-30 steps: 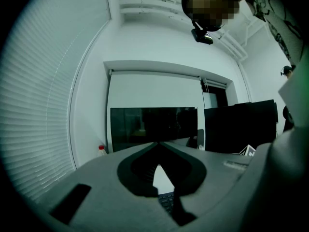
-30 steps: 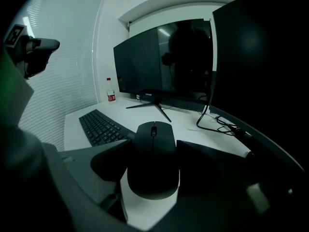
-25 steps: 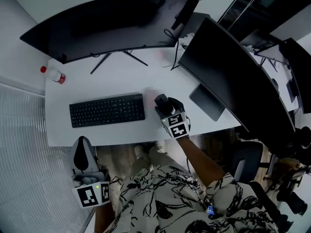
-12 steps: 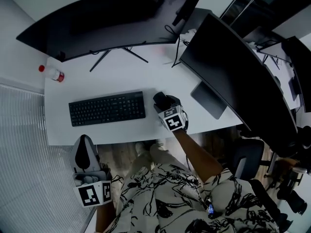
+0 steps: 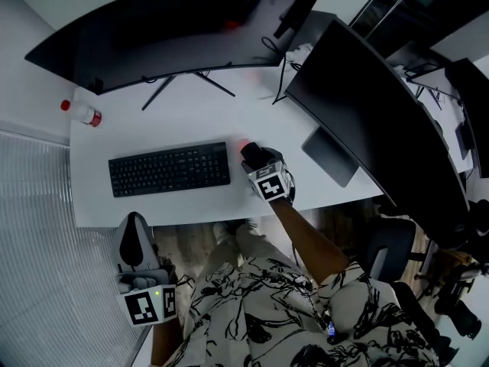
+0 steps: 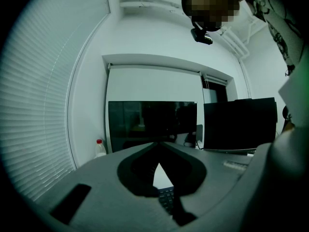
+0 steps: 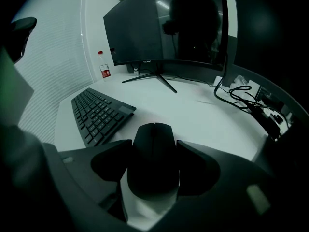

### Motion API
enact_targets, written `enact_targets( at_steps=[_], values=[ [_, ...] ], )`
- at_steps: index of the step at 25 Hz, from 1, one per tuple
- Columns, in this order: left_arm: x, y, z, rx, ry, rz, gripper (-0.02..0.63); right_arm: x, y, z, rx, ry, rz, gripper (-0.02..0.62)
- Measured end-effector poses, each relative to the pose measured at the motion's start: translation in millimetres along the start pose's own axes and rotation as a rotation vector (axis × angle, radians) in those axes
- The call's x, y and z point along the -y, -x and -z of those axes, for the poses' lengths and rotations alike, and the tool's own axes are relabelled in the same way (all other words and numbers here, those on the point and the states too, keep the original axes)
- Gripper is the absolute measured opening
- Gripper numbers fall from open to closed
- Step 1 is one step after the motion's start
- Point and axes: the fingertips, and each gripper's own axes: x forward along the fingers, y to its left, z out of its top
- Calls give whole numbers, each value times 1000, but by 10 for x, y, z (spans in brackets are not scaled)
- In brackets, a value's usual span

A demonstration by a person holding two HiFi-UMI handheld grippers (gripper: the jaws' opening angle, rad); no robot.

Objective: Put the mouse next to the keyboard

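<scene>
A black mouse [image 5: 250,152] [image 7: 153,153] sits between the jaws of my right gripper [image 5: 254,159] [image 7: 153,164], which is shut on its sides. It is low over the white desk [image 5: 191,117], just right of the black keyboard [image 5: 169,170] [image 7: 98,113]. Whether it touches the desk I cannot tell. A faint red glow shows on the desk at the mouse's far side. My left gripper [image 5: 131,222] [image 6: 158,146] hangs below the desk's front edge at the lower left, jaws shut on nothing.
A curved monitor [image 5: 168,29] stands at the back and a second monitor [image 5: 367,105] to the right. A red-capped bottle [image 5: 80,114] is at the desk's far left corner. Cables [image 7: 241,98] lie at the back right. An office chair [image 5: 386,254] stands right of the person's legs.
The right gripper with the mouse has shifted slightly towards the keyboard's right end. A red glow now shows beside the mouse. The left gripper has stayed put.
</scene>
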Motion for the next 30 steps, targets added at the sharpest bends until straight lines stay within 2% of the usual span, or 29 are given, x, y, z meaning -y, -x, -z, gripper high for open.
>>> enact_targets(
  at_steps=[18,24,30],
  values=[
    [-24,38,47,-12,13,-13,-3,-11,-87,-30,-2,-15,-1,302],
    [-40,60,28,-2,14,-15,-3,-27,-102,-15,-19,-1,-13,304],
    [-43,75,1,11,22,-14,-2,-51,-82,-56,7,32,-40,310]
  ],
)
